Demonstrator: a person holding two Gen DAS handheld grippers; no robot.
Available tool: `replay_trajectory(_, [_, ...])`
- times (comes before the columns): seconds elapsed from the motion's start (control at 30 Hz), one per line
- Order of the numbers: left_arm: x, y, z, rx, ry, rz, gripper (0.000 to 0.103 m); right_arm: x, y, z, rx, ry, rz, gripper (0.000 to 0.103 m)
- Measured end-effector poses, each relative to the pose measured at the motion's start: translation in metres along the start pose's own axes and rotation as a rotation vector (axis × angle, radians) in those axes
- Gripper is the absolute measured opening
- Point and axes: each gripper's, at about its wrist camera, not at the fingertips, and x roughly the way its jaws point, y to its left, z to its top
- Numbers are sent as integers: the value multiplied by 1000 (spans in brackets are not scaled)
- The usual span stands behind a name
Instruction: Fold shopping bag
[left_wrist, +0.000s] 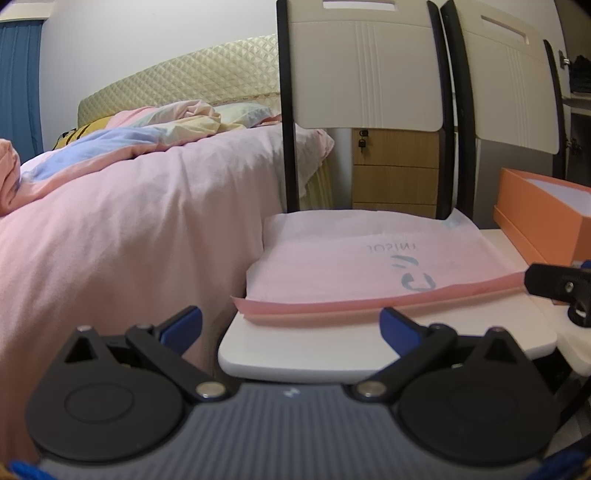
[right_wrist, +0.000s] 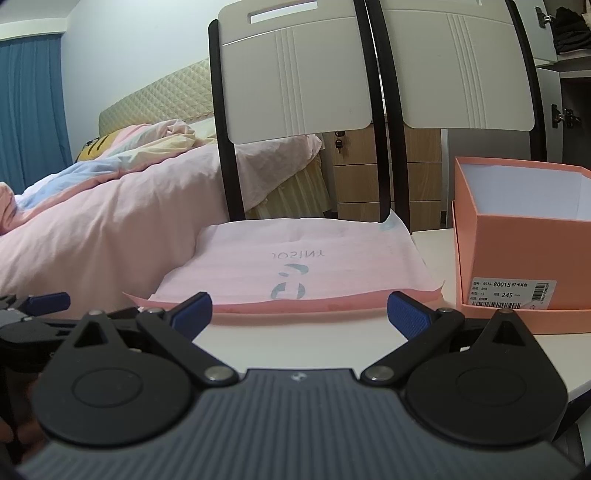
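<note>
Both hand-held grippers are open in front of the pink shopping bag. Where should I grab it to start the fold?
Probably the near edge of the pink shopping bag, the darker pink band facing the cameras. It lies flat on the white chair seat, with that band nearest the open right hand-held gripper. Come in low from the front, jaws horizontal, one finger sliding under the band.

We see soft, even indoor light in both wrist views, fairly dim, with a cool cast on the wall (left_wrist: 147, 44). Shadows are faint: only a thin dark band under the near edge of the shopping bag (left_wrist: 354, 258) on the chair seat (left_wrist: 314, 350). No glare shows. The fisheye bends the chair backs (right_wrist: 295, 74) outward and darkens the corners. The gripper bodies at the bottom look soft, out of focus, while the orange box (right_wrist: 517, 251) label reads sharply.
</note>
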Motion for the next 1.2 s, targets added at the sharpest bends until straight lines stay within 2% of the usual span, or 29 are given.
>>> replay_trajectory(0.8, [-2,0,2,-11,-15,-5,103,1,-4,-1,11,-4,16,103])
replay_trajectory(0.93, [-4,0,2,-14,-18,-1,103,0,-8,-1,58,-23,56,103])
replay_trajectory(1.2, [-9,-4,-1,7,-29,-8,103,-2,4,-5,-8,-17,39,103])
